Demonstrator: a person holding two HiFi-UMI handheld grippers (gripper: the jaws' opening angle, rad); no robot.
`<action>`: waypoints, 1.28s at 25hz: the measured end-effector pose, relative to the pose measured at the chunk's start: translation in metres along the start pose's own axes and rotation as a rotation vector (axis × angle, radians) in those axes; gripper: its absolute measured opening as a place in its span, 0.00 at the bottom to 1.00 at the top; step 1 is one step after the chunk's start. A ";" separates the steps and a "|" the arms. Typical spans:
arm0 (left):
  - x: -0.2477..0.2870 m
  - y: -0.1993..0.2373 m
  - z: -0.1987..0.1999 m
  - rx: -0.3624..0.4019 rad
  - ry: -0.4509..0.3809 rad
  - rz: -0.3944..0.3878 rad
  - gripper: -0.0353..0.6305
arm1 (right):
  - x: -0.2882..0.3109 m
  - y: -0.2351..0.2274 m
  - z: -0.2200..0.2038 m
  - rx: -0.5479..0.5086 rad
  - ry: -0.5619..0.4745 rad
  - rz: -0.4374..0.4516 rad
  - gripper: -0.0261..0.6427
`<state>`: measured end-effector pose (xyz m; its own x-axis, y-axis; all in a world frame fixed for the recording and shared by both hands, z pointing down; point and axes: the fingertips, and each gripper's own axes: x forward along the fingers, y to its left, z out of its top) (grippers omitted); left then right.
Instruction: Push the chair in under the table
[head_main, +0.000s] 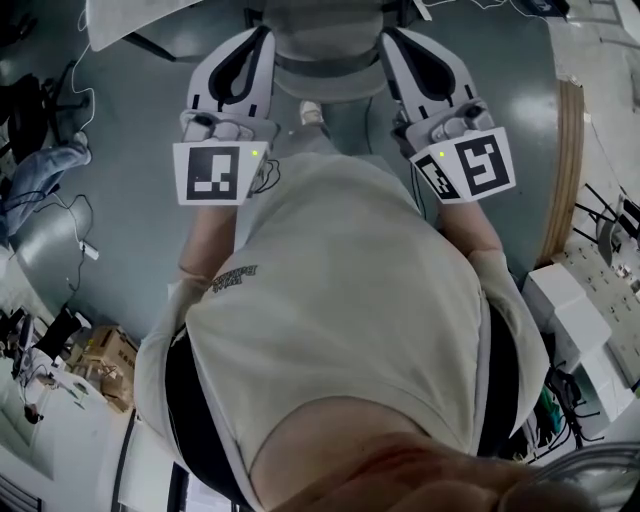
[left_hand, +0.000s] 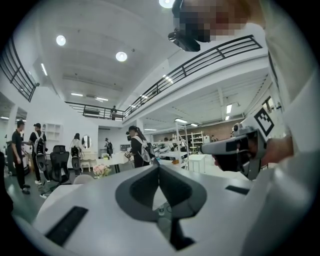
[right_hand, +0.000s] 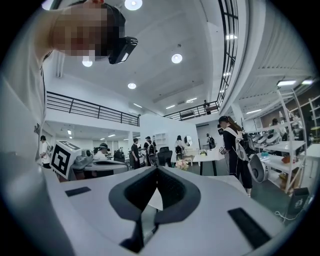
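Evidently the left gripper (left_hand: 159, 165) and right gripper (right_hand: 156, 168) have fingers clenched on nothing; a grey chair (head_main: 325, 45) sits between both pairs.

The left gripper (head_main: 258, 40) and right gripper (head_main: 392, 40) point away from the person's white shirt (head_main: 340, 300), side by side. The grey chair (head_main: 325, 50) sits between the 2 tips, and 1 shoe (head_main: 312, 112) shows between the gripper bodies. A white table (head_main: 150, 20) lies beyond the left gripper. A curved wooden edge (head_main: 571, 170) runs right of the right gripper, and a cardboard box (head_main: 100, 360) is behind the left gripper.
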<state>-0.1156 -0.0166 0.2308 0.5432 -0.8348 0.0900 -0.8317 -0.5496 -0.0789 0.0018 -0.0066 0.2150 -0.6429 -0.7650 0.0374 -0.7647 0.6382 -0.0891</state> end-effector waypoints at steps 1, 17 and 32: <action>0.005 0.005 0.000 -0.003 0.002 -0.006 0.07 | 0.007 -0.002 0.002 -0.004 0.001 -0.003 0.05; 0.053 0.050 0.017 -0.027 -0.016 -0.003 0.07 | 0.062 -0.033 0.022 -0.023 -0.004 -0.012 0.05; 0.083 0.044 0.004 0.003 0.048 0.050 0.07 | 0.064 -0.073 0.021 -0.043 0.038 0.009 0.05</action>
<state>-0.1070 -0.1099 0.2309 0.4947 -0.8588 0.1333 -0.8573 -0.5074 -0.0874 0.0173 -0.1043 0.2028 -0.6507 -0.7557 0.0748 -0.7593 0.6491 -0.0473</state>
